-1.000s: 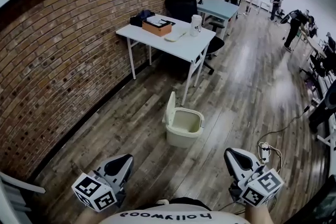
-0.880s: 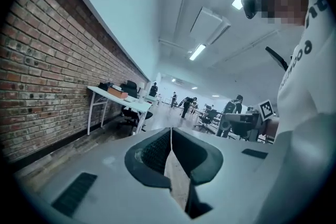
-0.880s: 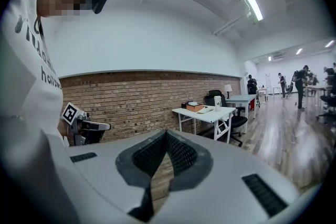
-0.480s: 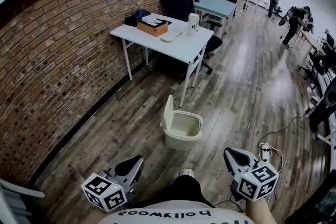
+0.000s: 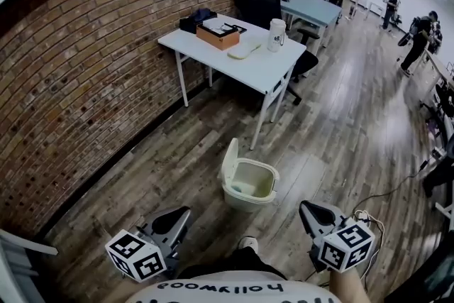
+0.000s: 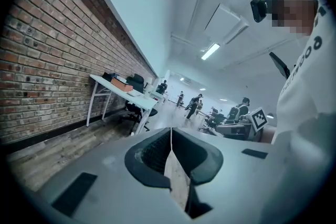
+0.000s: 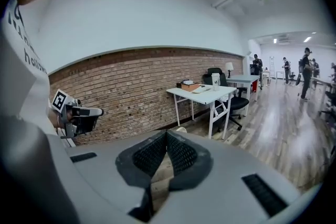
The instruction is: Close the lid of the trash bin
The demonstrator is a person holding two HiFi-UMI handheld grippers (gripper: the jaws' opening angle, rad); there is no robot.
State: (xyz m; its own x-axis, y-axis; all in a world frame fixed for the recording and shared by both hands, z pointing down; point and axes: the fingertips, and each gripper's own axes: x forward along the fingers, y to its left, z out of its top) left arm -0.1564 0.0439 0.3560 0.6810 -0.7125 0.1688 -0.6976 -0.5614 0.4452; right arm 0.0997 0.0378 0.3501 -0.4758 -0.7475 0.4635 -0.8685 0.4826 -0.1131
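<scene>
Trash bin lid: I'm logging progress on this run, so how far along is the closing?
Done: nothing that shows. The lid stands upright at the left edge of the trash bin, and the inside is open. In hand: nothing. The left gripper and right gripper hang close to the person, jaws together and empty, well short of the trash bin. Left: reach the lid and tip it down over the opening.

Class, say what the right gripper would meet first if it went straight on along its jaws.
Probably the raised lid of the trash bin, seen just past the right gripper's shut tips; depth is unclear.
</scene>
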